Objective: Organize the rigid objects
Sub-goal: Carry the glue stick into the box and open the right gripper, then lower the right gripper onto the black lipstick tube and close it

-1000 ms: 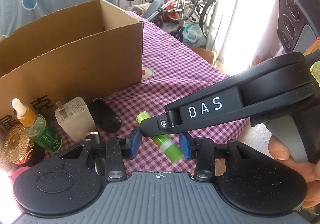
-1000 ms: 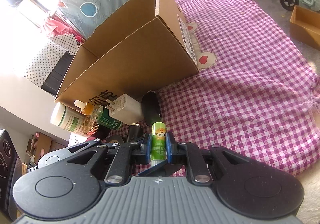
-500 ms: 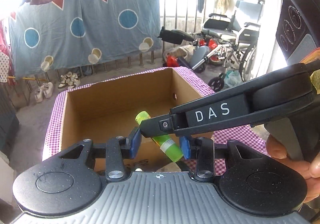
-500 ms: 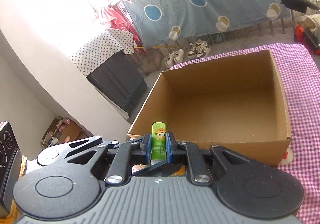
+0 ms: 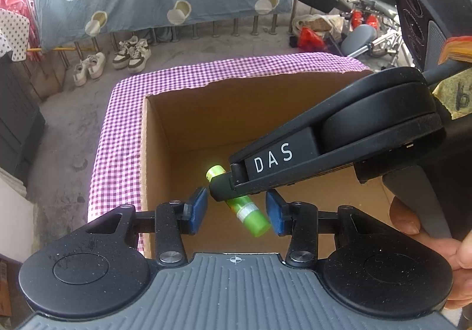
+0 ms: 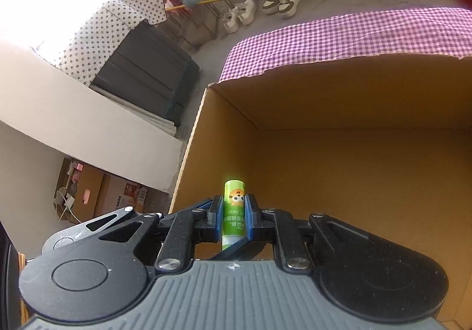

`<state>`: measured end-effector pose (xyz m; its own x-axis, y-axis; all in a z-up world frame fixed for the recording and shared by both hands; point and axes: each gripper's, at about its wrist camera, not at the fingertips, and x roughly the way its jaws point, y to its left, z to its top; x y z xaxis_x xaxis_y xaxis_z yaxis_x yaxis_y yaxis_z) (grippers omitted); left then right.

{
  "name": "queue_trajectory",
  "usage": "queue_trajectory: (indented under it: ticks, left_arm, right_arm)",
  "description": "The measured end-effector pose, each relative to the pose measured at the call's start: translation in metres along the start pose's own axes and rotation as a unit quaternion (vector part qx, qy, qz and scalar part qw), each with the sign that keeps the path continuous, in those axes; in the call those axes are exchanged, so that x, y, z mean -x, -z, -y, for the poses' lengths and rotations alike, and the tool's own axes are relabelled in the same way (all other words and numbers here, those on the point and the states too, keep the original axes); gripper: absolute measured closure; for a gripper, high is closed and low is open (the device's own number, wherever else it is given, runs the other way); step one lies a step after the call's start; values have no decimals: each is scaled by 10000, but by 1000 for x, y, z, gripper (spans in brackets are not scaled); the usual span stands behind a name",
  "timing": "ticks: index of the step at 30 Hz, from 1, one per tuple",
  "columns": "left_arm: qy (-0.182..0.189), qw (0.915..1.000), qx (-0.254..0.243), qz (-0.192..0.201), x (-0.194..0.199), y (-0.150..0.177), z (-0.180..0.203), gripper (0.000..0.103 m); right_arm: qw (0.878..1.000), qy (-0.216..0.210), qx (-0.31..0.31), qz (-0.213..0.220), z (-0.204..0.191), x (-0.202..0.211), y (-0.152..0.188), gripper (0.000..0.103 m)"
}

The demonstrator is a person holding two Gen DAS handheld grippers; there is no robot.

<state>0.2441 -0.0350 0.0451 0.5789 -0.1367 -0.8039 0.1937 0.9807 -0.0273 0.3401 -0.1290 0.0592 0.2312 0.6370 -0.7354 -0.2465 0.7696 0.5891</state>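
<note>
Green glue stick [image 6: 233, 213] mid-section hidden by right gripper [image 6: 233, 219].

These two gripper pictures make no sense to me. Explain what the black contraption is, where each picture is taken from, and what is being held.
There is no robot here: a person holds a hand-operated two-finger gripper in each hand, and each gripper carries a wide-angle camera looking forward along its blue-padded fingers.

In the right wrist view, the right gripper is shut on a green glue stick over the open cardboard box.

The left wrist view shows the same scene from the other hand. The long black arm marked DAS is the right gripper, with the person's hand on its handle. The left gripper holds nothing; its jaws are opening either side of the stick.

The box stands on a purple checked cloth and looks empty where visible.
</note>
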Motion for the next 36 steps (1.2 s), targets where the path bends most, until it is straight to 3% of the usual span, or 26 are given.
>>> queue_trajectory:
  ticks: [7, 12, 16, 21, 25, 30, 33, 36]
  left_arm:
    - [-176, 9998, 136, 16, -2, -7, -18, 56]
    - [-192, 9997, 179, 17, 1, -6, -19, 55]
    - [-146, 9996, 225, 73, 9, -7, -22, 54]
    - [-5, 9993, 173, 318, 39, 1, -22, 53]
    - [264, 9980, 132, 566, 76, 19, -17, 52]
    - [664, 9947, 20, 781, 114, 50, -4, 50]
    - [941, 9923, -148, 793, 125, 76, 12, 49]
    - [1171, 9903, -331, 670, 121, 106, 30, 48]
  right_arm:
    - [9989, 317, -228, -263, 21, -57, -27, 87]
    - [9976, 279, -494, -399, 29, -76, -33, 84]
    - [9970, 206, -666, -331, 38, -61, -31, 83]
    - [9978, -26, -659, 94, 42, 1, -15, 83]
    - [9969, -184, -452, 625, 41, 73, 19, 83]
    - [9900, -397, -305, 1317, 49, 162, 95, 83]
    - [9841, -424, -326, 1693, 54, 192, 147, 83]
    - [9812, -201, -414, 1872, 66, 196, 200, 82]
